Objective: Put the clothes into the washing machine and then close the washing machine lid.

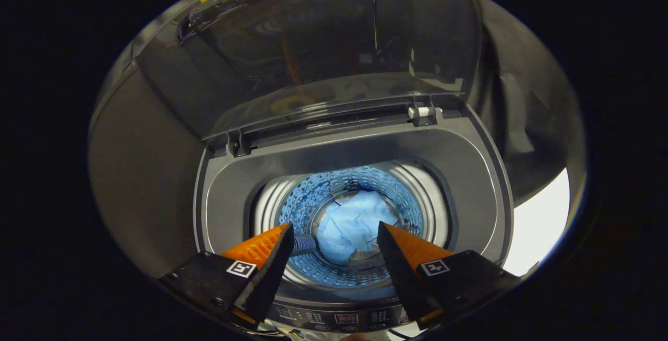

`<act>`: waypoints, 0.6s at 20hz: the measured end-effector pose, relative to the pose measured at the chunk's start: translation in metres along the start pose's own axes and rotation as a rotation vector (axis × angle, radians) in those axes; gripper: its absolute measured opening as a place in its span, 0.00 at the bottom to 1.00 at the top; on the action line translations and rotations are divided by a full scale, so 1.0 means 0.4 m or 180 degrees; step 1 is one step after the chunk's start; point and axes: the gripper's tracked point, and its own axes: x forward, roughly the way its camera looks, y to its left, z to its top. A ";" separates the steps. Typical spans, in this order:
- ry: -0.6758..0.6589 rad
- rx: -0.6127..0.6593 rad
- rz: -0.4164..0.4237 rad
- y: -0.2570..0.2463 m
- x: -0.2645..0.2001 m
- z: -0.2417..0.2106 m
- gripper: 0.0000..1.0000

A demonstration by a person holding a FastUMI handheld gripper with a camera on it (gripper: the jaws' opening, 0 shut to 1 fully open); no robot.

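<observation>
A top-loading washing machine (469, 174) stands below me with its grey top rim around a round drum (313, 195) lit blue. A crumpled light blue garment (352, 223) lies at the bottom of the drum, well beyond my fingers. The dark see-through lid (323, 43) stands raised on its hinges behind the opening. My gripper (334, 231) hovers above the front of the opening, open, with nothing between its fingers.
The control panel (339, 319) with buttons runs along the machine's front edge, just under my fingers. Black cloth hangs behind and to both sides of the machine. A bright white patch of floor (537, 226) shows to the right of the machine.
</observation>
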 end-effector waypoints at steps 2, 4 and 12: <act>-0.0009 -0.0008 0.0058 0.009 -0.014 0.004 0.98; -0.0075 -0.0040 0.0097 0.018 -0.035 0.020 0.98; -0.0547 -0.0304 0.0221 0.069 -0.173 0.128 0.98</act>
